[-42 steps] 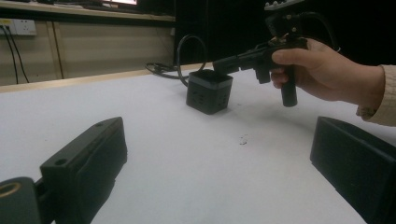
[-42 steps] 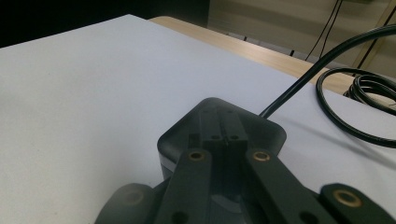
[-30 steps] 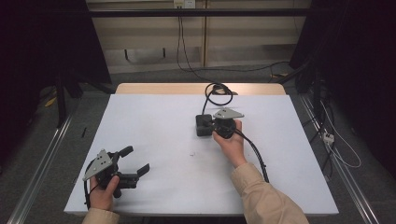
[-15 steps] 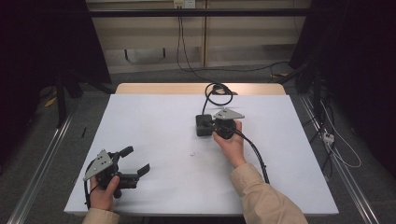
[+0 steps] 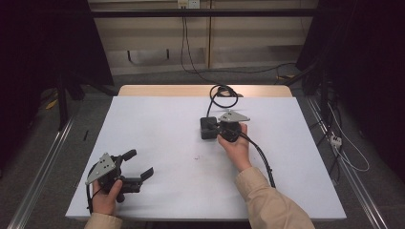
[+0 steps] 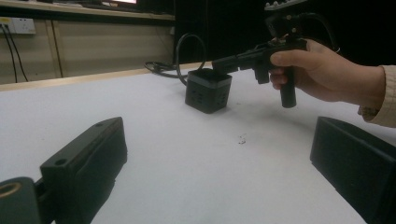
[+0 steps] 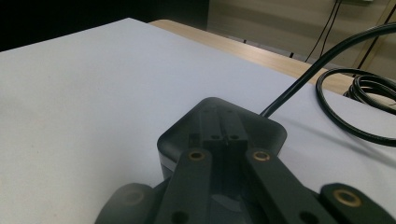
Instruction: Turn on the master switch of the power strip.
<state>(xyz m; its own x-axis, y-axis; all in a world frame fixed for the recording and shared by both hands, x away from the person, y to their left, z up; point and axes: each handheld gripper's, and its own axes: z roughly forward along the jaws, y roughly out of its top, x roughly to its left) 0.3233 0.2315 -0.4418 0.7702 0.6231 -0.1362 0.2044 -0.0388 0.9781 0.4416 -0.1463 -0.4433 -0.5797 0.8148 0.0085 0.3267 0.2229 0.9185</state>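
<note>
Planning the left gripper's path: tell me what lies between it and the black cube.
Bare white table apart from a tiny dark speck; the high view shows it between the left gripper and the black cube.

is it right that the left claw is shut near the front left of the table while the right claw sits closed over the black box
Not quite: the left claw is open, its jaws spread wide apart with nothing between them, as the left gripper view and high view show. The rest holds: the right claw sits closed over the black box.
</note>
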